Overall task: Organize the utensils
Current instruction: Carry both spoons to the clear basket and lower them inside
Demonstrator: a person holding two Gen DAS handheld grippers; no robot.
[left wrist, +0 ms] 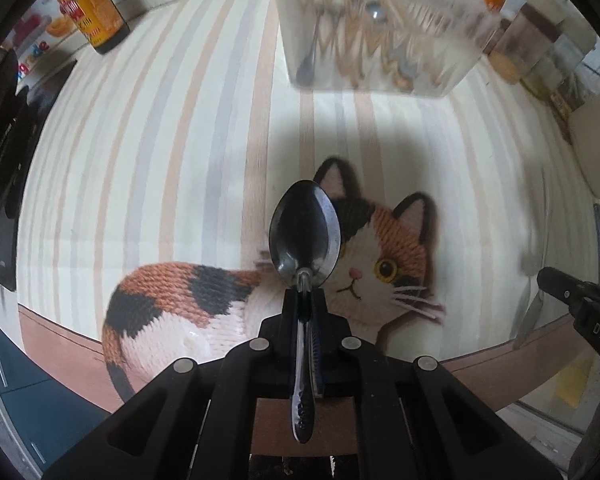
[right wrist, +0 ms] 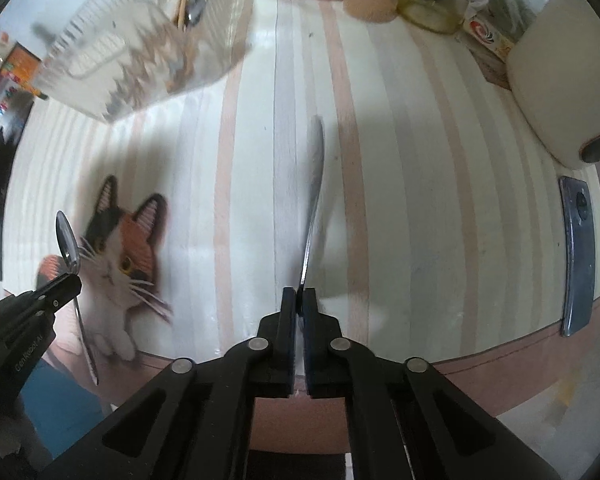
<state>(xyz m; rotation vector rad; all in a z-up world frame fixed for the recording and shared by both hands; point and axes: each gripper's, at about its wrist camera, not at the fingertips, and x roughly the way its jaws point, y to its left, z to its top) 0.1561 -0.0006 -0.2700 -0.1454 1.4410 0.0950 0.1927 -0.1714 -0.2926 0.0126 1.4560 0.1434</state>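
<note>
Above a striped tablecloth (left wrist: 180, 140), the left gripper (left wrist: 304, 300) clamps a spoon (left wrist: 305, 236) by its neck, bowl forward, while the right gripper (right wrist: 299, 300) pinches a knife (right wrist: 314, 184) near its handle end, both lifted off the cloth, short of the clear utensil holder (left wrist: 380, 40).

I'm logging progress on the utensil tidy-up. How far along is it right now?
Done: a clear holder at the back of the table already has some cutlery standing in it. In hand: the left gripper is shut on a spoon, and the right gripper is shut on a thin metal utensil, seen edge-on, so its type is unclear. Left: both pieces are not yet in the holder.
</note>
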